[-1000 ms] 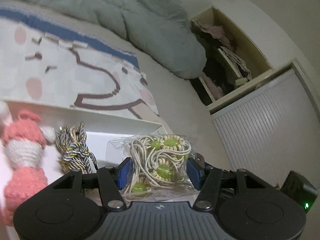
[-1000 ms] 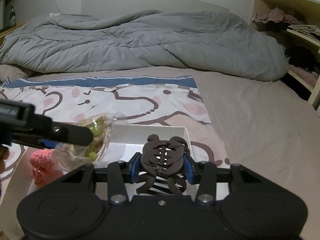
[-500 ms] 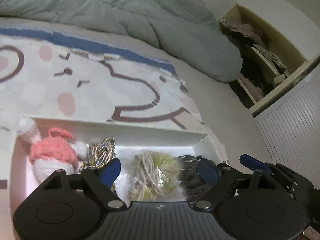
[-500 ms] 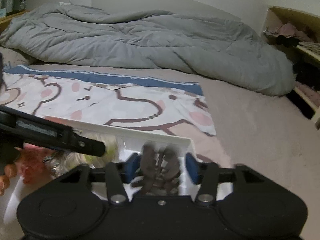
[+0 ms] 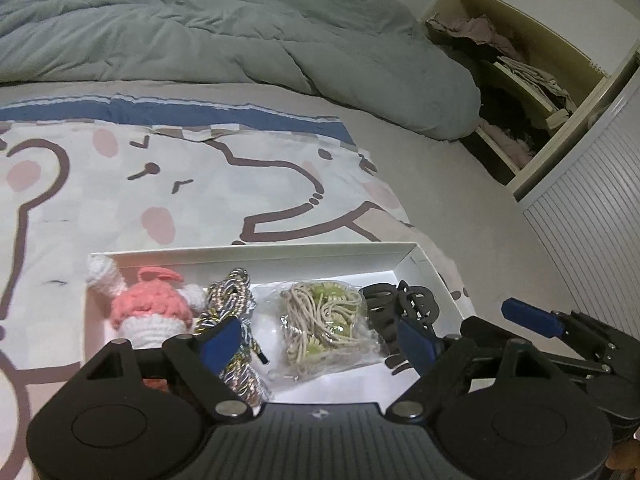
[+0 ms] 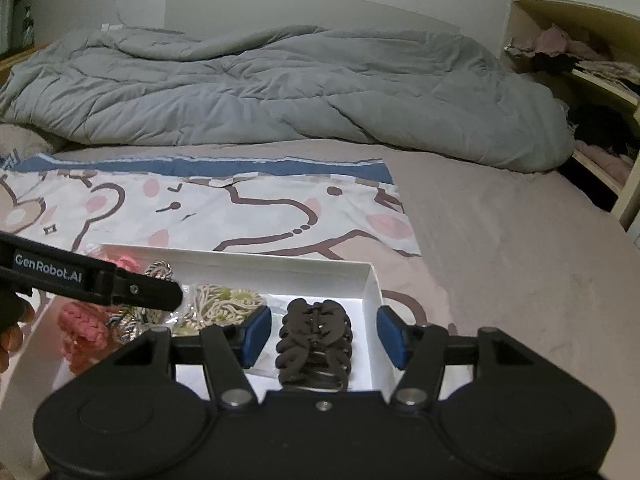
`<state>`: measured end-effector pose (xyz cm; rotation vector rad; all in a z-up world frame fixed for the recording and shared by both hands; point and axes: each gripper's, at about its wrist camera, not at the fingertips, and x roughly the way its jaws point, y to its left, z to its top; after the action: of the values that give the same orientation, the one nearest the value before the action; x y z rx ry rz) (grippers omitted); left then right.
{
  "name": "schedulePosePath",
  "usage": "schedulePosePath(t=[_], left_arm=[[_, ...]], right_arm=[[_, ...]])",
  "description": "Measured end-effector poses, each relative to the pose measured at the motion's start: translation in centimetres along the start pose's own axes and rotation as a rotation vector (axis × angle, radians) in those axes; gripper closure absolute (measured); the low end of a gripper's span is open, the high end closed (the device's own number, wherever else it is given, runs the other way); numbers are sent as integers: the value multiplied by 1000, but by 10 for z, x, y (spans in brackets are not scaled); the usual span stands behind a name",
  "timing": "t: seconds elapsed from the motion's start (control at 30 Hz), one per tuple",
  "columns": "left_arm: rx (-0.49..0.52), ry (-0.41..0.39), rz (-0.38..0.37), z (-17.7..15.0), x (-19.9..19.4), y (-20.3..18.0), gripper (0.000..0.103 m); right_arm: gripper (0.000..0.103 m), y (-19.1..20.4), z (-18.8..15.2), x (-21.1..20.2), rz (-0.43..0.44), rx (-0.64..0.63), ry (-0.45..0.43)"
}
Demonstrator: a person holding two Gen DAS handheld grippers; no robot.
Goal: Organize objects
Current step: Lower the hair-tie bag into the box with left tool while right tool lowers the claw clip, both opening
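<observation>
Four items are recorded inside a shallow white rectangular cardboard box in the left wrist view, left to right: a pink-and-white crocheted doll, a bundle of twisted gold-and-silver cord, a clear plastic bag of beige cords with green beads, and a dark brown plastic claw hair clip. The left gripper is seen with jaws spread wide after just opening; the bag lies between and beyond them, untouched. The box rests on a white cartoon-printed cloth with a blue border, near a rumpled grey duvet. The right gripper is noted at the far right edge.

In the right wrist view, the right gripper is shown parted, its jaws having just opened, with the hair clip lying free between the blue pads at the right end of the box. The left gripper's finger is seen over the doll and cord, beside the bag.
</observation>
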<state>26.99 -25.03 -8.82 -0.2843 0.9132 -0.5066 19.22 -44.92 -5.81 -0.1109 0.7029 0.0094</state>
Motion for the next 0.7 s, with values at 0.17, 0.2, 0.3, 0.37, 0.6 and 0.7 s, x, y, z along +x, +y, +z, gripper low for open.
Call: schedulePosePath(t=[0.17, 0.2, 0.3, 0.37, 0.6, 0.7], left_arm=[[30, -18, 21, 0, -26, -4, 17], [33, -22, 22, -1, -31, -5, 17], [37, -25, 36, -3, -44, -8, 17], [48, -25, 47, -5, -53, -10, 16], [98, -48, 82, -15, -87, -17, 9], [124, -60, 101, -21, -102, -21, 4]], right_arm=[[43, 0, 0, -19, 17, 54, -11], [42, 1, 0, -24, 18, 63, -14], [37, 4, 2, -37, 16, 79, -24], [31, 5, 2, -46, 11, 87, -33], [20, 11, -3, -73, -14, 109, -45], [15, 13, -8, -85, -26, 118, -54]])
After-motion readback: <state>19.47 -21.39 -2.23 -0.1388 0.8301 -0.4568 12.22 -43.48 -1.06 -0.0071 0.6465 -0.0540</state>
